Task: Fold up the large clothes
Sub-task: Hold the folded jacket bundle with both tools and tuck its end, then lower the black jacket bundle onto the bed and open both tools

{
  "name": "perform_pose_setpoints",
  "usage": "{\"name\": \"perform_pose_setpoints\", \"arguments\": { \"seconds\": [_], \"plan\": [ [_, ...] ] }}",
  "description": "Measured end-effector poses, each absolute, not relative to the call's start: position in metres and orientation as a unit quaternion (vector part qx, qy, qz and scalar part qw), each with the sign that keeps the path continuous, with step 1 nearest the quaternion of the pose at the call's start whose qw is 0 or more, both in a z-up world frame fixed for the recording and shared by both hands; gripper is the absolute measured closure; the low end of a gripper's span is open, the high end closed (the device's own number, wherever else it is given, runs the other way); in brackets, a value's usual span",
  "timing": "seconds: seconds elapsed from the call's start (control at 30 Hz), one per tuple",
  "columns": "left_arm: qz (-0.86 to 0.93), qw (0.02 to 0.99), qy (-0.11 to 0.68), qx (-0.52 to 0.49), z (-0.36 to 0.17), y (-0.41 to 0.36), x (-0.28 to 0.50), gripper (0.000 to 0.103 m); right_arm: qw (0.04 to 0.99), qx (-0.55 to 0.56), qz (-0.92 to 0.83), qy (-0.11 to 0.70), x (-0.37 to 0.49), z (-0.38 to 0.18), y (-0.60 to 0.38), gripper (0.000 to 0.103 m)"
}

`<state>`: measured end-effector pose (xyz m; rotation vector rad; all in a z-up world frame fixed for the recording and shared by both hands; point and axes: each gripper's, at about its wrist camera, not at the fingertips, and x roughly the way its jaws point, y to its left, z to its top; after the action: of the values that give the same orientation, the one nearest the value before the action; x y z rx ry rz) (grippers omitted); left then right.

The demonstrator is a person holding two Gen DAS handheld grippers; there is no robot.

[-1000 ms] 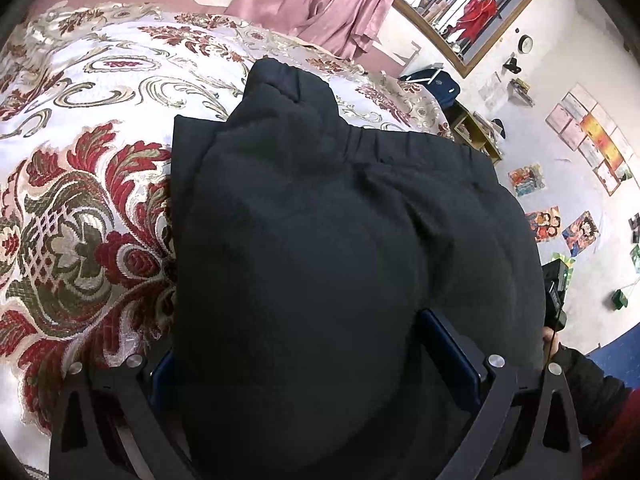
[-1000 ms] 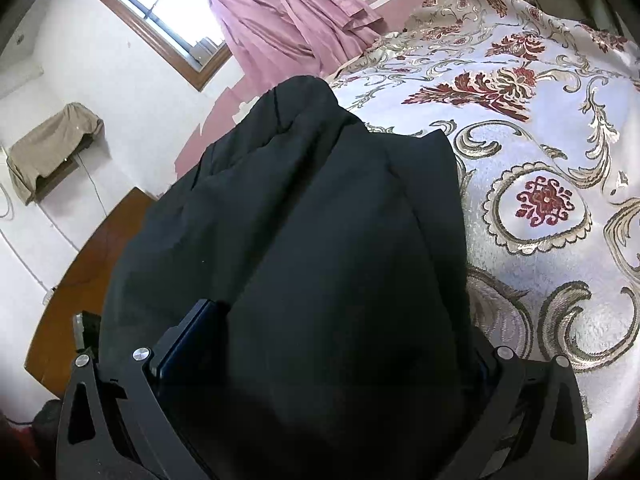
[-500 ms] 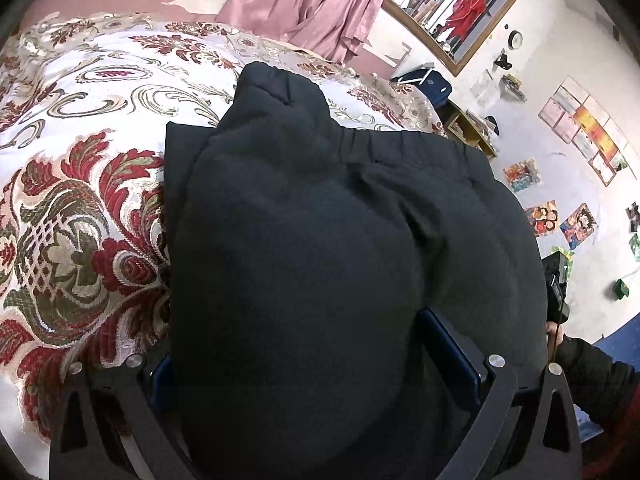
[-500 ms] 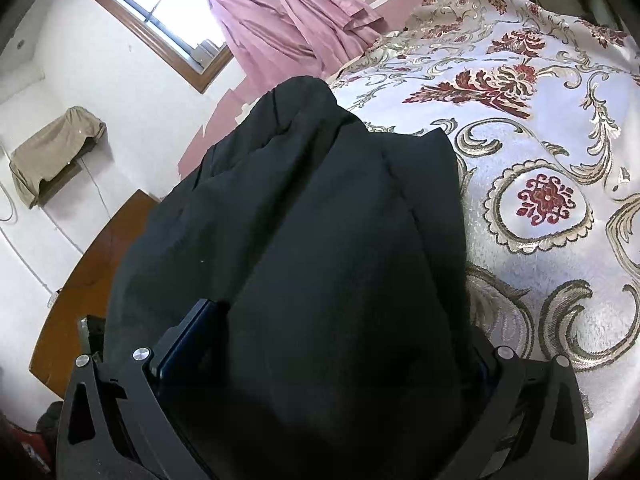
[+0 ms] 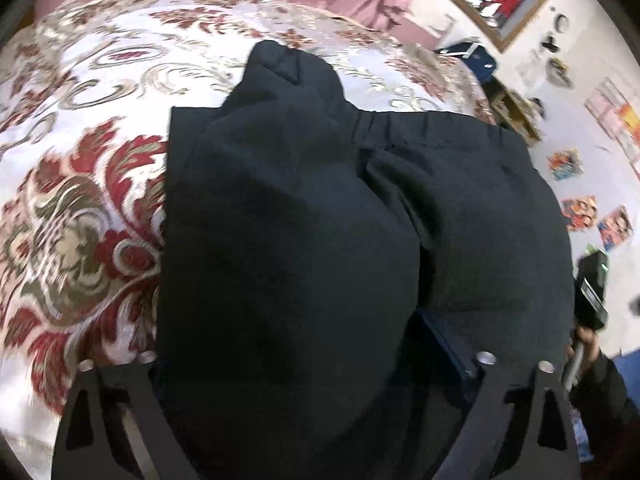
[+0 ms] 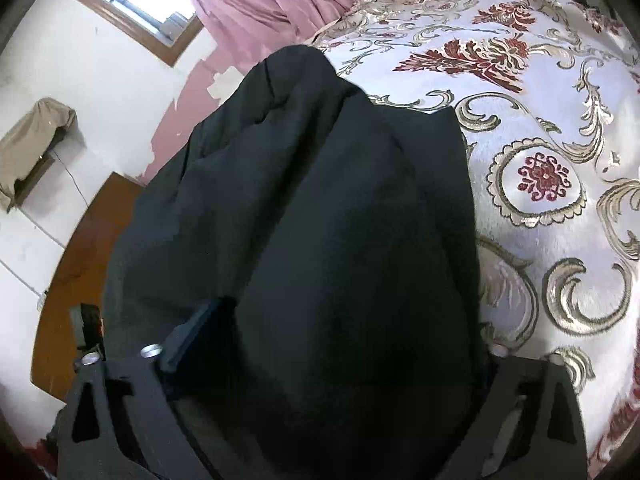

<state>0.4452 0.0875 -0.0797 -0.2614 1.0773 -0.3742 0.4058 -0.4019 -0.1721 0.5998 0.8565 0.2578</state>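
The bed [image 5: 100, 92], spread with a pale brocade cover [image 6: 560, 128] of red and gold scrolls, carries the whole job. On it lies the dark garment [image 5: 288, 208], which looks like thick trousers with a gathered waistband [image 5: 400, 120] toward the far edge of the bed; its near part bulges up over both tools and hides most of them. In the left wrist view the cloth runs from the near edge toward the far edge, with bare cover along its left side. The right wrist view shows the same garment [image 6: 340, 220] close to the bed's left edge, with bare cover to its right. The left gripper [image 5: 304, 380] has a thick wad of the garment packed between its fingers, so it appears clamped on the cloth, though the tips are buried. The right gripper [image 6: 332, 364] is filled the same way and also seems closed on the fabric. The step in hand looks like carrying the near end over toward the waistband. To do it well, both tools should travel together at the same height and keep the held edge taut between them, so the fold lands square rather than skewed. The cloth is bulky and will spring, so lowering it fully onto the lower layer before letting go should prevent it rolling back.
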Motion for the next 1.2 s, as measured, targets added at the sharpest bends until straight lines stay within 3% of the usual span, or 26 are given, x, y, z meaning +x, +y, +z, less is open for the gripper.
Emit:
{"name": "perform_pose_setpoints", "arguments": {
  "seconds": [0.07, 0.13, 0.17, 0.3, 0.57, 0.93, 1.07, 1.2],
  "plan": [
    [-0.157, 0.842, 0.505, -0.109, -0.073, 0.082, 0.437, 0.031, 0.864, 0.266, 0.126, 0.408, 0.395, -0.165, -0.398, 0.044],
    [-0.143, 0.852, 0.495, -0.095, -0.065, 0.076, 0.427, 0.046, 0.867, 0.257, 0.132, 0.406, 0.383, -0.159, -0.397, 0.061],
    [-0.143, 0.852, 0.494, -0.096, -0.060, 0.073, 0.424, 0.058, 0.868, 0.255, 0.133, 0.405, 0.379, -0.156, -0.395, 0.068],
    [-0.126, 0.857, 0.491, -0.093, -0.040, 0.066, 0.412, 0.077, 0.873, 0.243, 0.133, 0.401, 0.363, -0.140, -0.385, 0.080],
    [-0.109, 0.882, 0.452, -0.072, 0.035, 0.080, 0.379, 0.083, 0.891, 0.234, 0.207, 0.328, 0.328, -0.069, -0.363, 0.088],
    [-0.032, 0.925, 0.376, -0.043, 0.112, 0.147, 0.369, 0.083, 0.900, 0.198, 0.288, 0.260, 0.364, 0.007, -0.289, 0.089],
    [-0.015, 0.928, 0.369, -0.052, 0.116, 0.172, 0.382, 0.083, 0.903, 0.181, 0.299, 0.251, 0.391, 0.021, -0.254, 0.089],
    [-0.005, 0.919, 0.387, -0.072, 0.087, 0.187, 0.400, 0.083, 0.902, 0.172, 0.296, 0.265, 0.414, 0.015, -0.232, 0.089]
  ]
}}
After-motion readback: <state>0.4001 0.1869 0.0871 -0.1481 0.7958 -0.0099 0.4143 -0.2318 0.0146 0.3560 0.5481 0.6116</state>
